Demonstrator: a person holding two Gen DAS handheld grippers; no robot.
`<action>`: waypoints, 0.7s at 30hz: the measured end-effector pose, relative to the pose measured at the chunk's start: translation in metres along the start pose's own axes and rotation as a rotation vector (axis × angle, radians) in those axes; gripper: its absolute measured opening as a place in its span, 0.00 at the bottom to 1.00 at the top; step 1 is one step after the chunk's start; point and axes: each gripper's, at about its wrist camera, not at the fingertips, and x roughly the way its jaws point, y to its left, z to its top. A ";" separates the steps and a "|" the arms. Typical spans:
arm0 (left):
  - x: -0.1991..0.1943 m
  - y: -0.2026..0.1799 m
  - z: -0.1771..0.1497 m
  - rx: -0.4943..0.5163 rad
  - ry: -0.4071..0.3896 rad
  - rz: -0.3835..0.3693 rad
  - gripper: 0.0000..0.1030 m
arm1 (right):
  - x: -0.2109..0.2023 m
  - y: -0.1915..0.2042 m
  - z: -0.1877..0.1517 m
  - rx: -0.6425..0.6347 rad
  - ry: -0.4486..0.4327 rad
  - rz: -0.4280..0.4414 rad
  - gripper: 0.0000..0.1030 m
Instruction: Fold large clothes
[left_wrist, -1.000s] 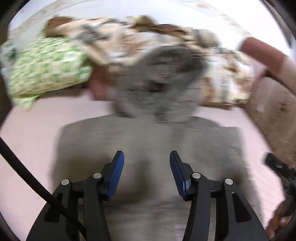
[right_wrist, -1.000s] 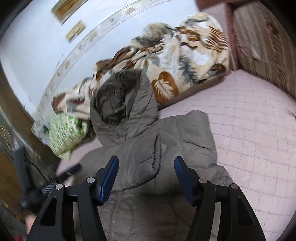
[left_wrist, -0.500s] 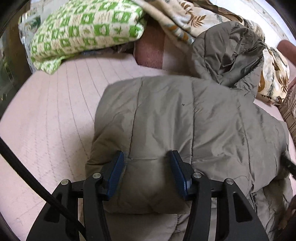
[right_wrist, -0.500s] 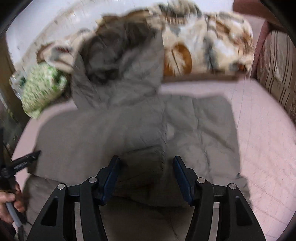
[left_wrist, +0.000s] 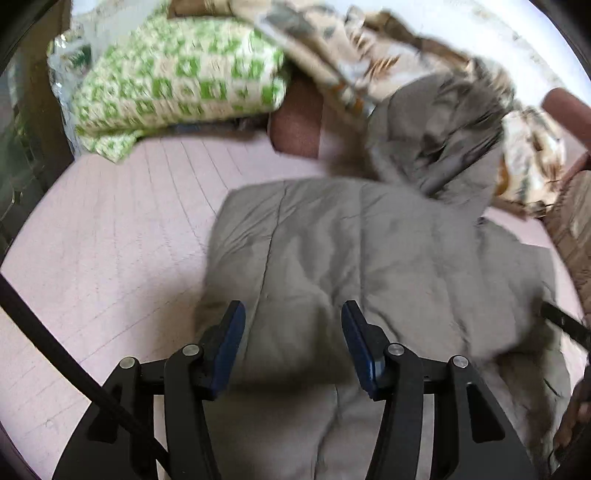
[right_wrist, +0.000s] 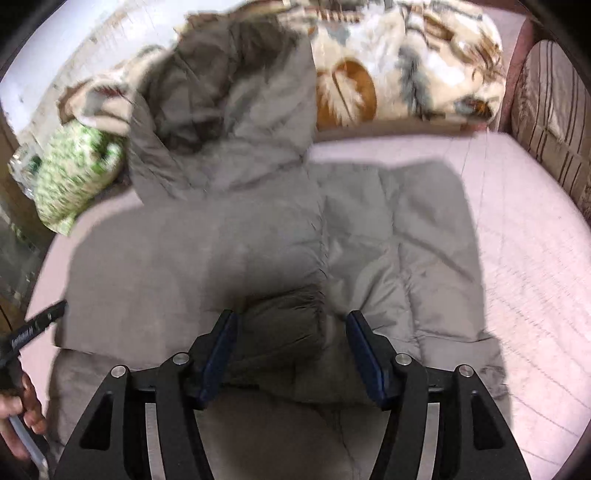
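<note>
Grippers hover low over a grey-green padded jacket (left_wrist: 369, 258) spread on a pink quilted bed (left_wrist: 110, 240). The left gripper (left_wrist: 293, 332) points forward over the jacket's folded left edge, its blue-padded jaws spread wide and holding nothing. The right gripper (right_wrist: 291, 343) sits likewise above a folded sleeve cuff near the jacket's middle, jaws parted and empty, the cuff lying between them; whether the pads touch the fabric cannot be told. The jacket is puffy, stitched in broad panels, with soft creases and a slight sheen; its hood (right_wrist: 229, 92) rises against a leaf-printed blanket (right_wrist: 406, 62) at the far end. A green-and-white checked pillow (left_wrist: 177, 77) lies beside the blanket.
</note>
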 end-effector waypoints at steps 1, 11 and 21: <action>-0.010 0.003 -0.006 -0.006 -0.016 0.001 0.53 | -0.009 0.002 0.001 -0.004 -0.020 0.009 0.64; -0.017 0.002 -0.052 -0.016 -0.065 0.018 0.55 | -0.023 0.028 -0.011 -0.069 -0.052 0.034 0.64; 0.024 -0.014 -0.052 0.085 0.077 0.073 0.57 | 0.022 0.019 -0.015 -0.077 0.044 -0.057 0.67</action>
